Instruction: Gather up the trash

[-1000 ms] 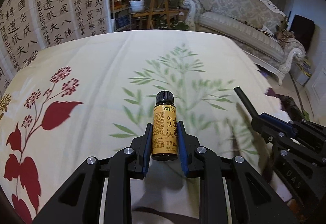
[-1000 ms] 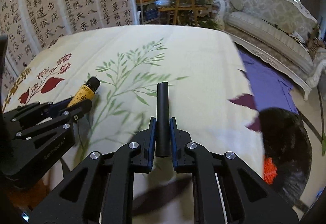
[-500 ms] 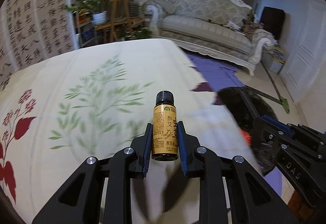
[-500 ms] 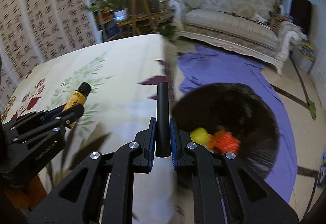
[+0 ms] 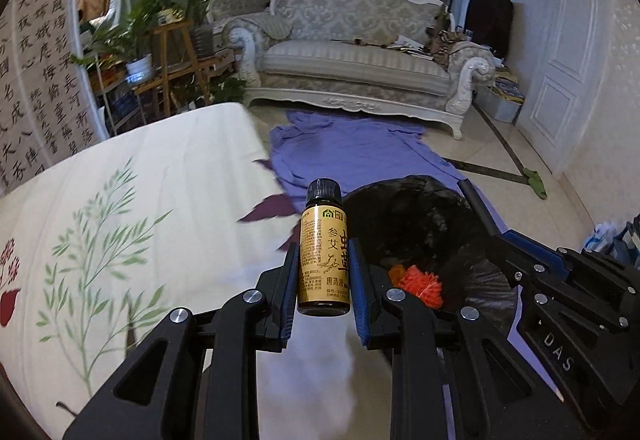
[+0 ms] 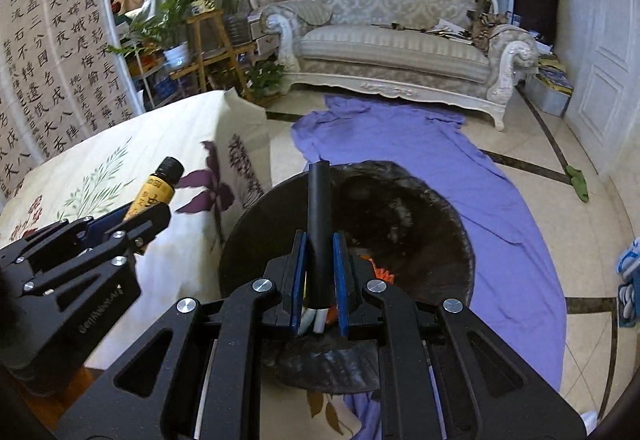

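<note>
From the left wrist camera, the left gripper holds a small brown bottle upright between its blue pads, black cap on top, yellow label facing the lens. The bottle's foot hangs over the edge of the tabletop, which is covered by a cream cloth printed with green sprigs; motion blur smears that edge. Behind and to the right of the bottle, a black trash bag stands open on a purple sheet spread over the floor. Something orange lies inside the bag, too blurred to name, and partly hidden by the gripper's frame. The right gripper enters from the right edge, cut off by it, its black stick reaching over the bag.

From the right wrist camera, the right gripper is clamped on the thin black stick, which points straight ahead over the mouth of the trash bag. Pale strips show beneath the stick's near end, unclear what they are. The bag's inside is dark; only a sliver of orange shows beside the pads. At left, the left gripper carries the bottle tilted above the tabletop. A white sofa stands beyond.
</note>
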The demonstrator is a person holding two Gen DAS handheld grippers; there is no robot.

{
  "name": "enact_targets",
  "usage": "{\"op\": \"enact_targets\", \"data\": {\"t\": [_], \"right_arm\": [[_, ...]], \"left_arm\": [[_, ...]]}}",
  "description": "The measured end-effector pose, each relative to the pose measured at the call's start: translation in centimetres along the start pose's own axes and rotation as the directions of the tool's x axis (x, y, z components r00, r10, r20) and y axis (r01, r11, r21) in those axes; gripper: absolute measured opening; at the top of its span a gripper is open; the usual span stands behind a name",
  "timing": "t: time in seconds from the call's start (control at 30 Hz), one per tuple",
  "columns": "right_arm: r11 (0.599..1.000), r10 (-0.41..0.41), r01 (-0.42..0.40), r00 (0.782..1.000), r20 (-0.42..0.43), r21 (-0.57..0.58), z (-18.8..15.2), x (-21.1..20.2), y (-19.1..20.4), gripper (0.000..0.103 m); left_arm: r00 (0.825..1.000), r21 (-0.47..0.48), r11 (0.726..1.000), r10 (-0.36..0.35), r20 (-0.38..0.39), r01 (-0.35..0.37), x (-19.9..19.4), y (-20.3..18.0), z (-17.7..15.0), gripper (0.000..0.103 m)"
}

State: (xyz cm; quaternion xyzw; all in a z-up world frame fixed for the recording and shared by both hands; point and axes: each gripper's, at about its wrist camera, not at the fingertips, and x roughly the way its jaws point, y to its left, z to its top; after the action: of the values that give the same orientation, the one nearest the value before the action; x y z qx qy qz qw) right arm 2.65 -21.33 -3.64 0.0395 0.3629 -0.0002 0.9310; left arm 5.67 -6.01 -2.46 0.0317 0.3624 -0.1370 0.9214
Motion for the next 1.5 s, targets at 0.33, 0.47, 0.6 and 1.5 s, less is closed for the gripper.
{"op": "enact_targets", "data": {"t": [0.33,0.47,0.6,1.5], "right_arm": [[0.999,-0.016,0.016,1.000,-0.002,0.039,0.4,2.6,-2.0,0.020],[0.998,-0.022,0.023,1.000,-0.013,0.052,0.1,3.1,-2.5,0.033],[0.998,-0.029,0.030,0.999,-0.016,0.061,0.0,2.9,-2.8,0.038],[0.996,-0.076,0.073,0.995,0.062,0.044,-2.3,-3.6,-1.0,0.063]], "left_arm": [[1.000,0.045,0.999,0.022,-0.019,-0.021,2.7,-1.6,0.6,0.033],[0.999,0.038,0.999,0.036,-0.012,-0.036,2.7,-1.6,0.4,0.057],[0.999,0.035,0.998,0.047,-0.015,-0.046,2.5,-1.4,0.2,0.066],[0.994,-0.025,0.995,0.095,0.054,-0.093,-4.9,0.6,-2.0,0.083]]}}
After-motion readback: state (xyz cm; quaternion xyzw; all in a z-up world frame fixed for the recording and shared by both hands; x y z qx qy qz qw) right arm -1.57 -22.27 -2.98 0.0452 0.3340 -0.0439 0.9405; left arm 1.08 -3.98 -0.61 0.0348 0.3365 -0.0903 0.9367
